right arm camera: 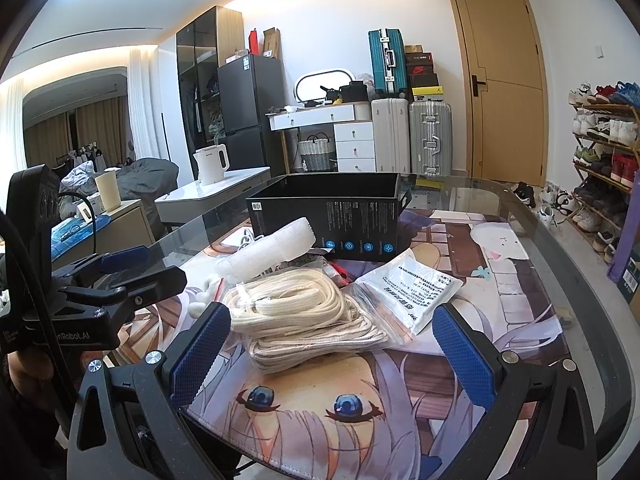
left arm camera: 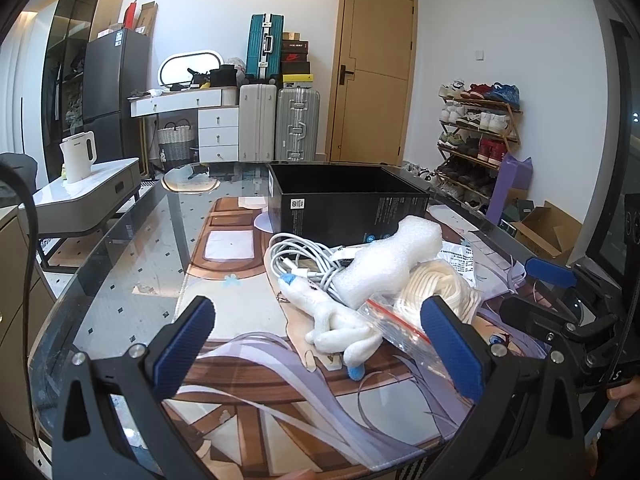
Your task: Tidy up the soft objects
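A pile of soft items lies on the printed mat in front of an open black box (left arm camera: 348,200), also in the right wrist view (right arm camera: 328,216). The pile holds a white plush toy (left arm camera: 336,320), a white foam roll (left arm camera: 384,264) (right arm camera: 268,252), coiled white cables (left arm camera: 304,260), cream rope in a zip bag (left arm camera: 440,288) (right arm camera: 304,312) and a white printed packet (right arm camera: 412,292). My left gripper (left arm camera: 320,356) is open, just short of the plush. My right gripper (right arm camera: 332,352) is open, near the rope bag.
The glass table (left arm camera: 120,280) carries an anime-print mat (right arm camera: 360,400). A low side table with a white kettle (left arm camera: 78,156) stands to the left. Suitcases (left arm camera: 280,124), a door and a shoe rack (left arm camera: 476,136) line the far wall. A cardboard box (left arm camera: 548,232) sits on the floor at right.
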